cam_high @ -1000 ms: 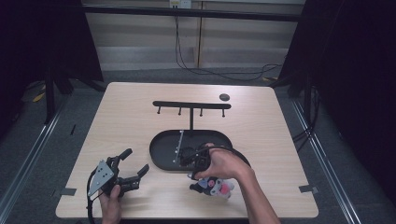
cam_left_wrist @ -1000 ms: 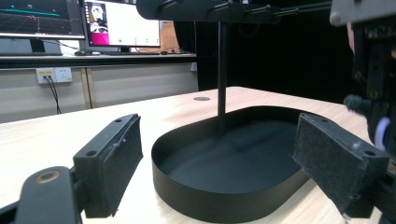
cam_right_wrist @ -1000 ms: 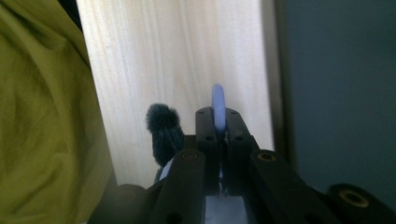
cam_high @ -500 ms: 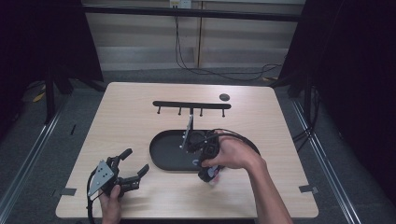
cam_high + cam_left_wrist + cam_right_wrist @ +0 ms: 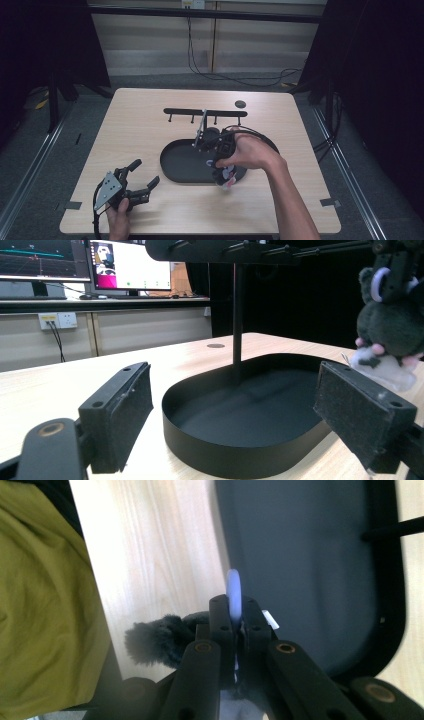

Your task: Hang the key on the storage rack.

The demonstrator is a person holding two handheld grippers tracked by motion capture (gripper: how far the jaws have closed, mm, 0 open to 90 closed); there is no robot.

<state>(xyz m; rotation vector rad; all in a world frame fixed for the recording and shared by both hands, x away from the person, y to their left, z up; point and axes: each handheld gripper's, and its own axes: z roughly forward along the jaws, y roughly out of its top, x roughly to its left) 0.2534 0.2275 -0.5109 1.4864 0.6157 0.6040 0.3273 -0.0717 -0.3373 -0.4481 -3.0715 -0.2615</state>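
Wood table (image 5: 150,135) — blk tray (image 5: 175,167), disc (image 5: 240,104)

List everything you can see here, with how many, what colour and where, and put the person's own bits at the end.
Table: one, light wood, centre of the high view.
Tray: one, black, oval, mid-table, a post rising from it.
Hook rack: one, black bar on that post, pegs hanging down.
Disc: one, small, dark, far side of the table.
Plush toy: one, dark grey with white and pink, hanging by its pale ring over the tray's near right rim.
Monitors: two, lit, background of the left gripper view.
Left claw: black, open, near-left of the table.
Right claw: black, shut on the toy's ring.
Forearm: one, bare, bottom right.
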